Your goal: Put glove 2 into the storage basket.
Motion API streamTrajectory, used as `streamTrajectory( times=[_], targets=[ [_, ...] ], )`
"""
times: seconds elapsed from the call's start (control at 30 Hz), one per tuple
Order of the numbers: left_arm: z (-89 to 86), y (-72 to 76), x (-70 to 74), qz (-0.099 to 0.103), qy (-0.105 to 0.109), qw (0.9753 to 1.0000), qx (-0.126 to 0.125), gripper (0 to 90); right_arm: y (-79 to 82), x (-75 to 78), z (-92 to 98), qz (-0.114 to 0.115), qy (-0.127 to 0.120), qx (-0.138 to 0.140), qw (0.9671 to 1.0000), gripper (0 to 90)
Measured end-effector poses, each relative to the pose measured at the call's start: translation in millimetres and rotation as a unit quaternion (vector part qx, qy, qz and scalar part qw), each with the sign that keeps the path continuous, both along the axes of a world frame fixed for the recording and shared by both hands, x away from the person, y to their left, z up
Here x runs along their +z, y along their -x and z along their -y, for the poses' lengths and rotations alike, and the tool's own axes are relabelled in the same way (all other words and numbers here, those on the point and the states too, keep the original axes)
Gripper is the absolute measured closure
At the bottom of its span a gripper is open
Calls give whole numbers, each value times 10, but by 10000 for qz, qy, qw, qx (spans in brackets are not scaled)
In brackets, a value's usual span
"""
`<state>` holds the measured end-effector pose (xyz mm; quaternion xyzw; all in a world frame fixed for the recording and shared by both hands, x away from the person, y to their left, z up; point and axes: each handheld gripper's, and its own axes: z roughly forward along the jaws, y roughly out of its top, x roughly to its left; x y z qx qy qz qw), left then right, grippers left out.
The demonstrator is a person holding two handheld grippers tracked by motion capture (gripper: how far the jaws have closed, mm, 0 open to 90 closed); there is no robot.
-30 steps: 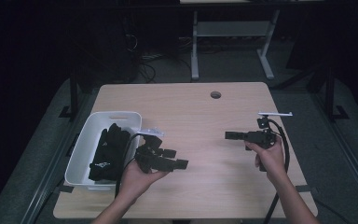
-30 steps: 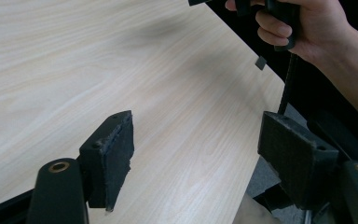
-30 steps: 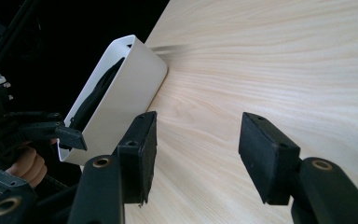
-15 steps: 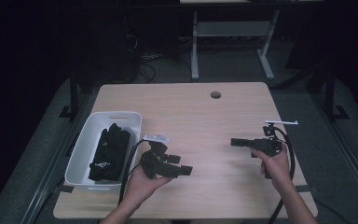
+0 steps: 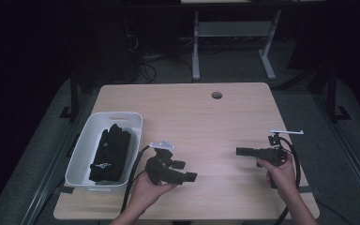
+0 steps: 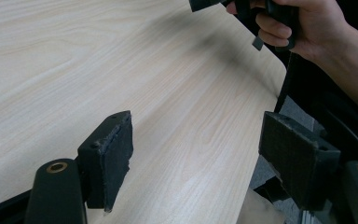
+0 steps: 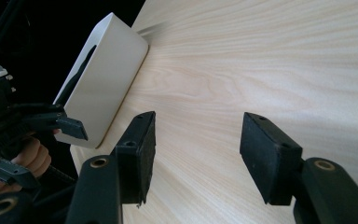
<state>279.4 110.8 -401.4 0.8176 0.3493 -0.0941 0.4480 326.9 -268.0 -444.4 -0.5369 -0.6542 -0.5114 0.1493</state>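
High view: I've got the left gripper (image 5: 182, 171) just beside the white bin (image 5: 87, 149) w/ black cloth (image 5: 110, 152) inside, jaws apart, empty. Right gripper (image 5: 242, 151) open too, parked well apart, prob. to leave the table (image 5: 206, 122) middle free.

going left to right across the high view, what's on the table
white bin holding black fabric → left gripper, open, held above the wood → right gripper, open, in the person's other hand near the table edge
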Motion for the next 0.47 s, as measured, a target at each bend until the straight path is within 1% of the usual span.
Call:
streamTrajectory(
  times=[0.03, 0.13, 0.17, 0.3, 0.37, 0.4, 0.47],
  targets=[
    [0, 0, 0, 0, 0, 10000, 0, 259, 15, -6, 0, -39, 6, 14, 10000, 446],
    [12, 20, -27, 7, -8, 10000, -26, 259, 61, -45, 8, 39, 64, 64, 10000, 438],
    [13, 25, -36, 7, -11, 10000, -43, 259, 79, -57, 9, 25, 61, 86, 9999, 434],
    [26, 59, -81, 13, -15, 10000, -72, 255, 161, -100, 19, -25, 17, 139, 9999, 425],
    [32, 68, -87, 21, -17, 10000, -82, 255, 178, -113, 28, 7, 3, 156, 9999, 425],
    [34, 78, -91, 21, -29, 10000, -93, 254, 215, -128, 43, 25, -69, 157, 9998, 421],
    [42, 99, -102, 59, -11, 9999, -101, 254, 236, -128, 50, 20, -89, 153, 9998, 418]
  ],
)
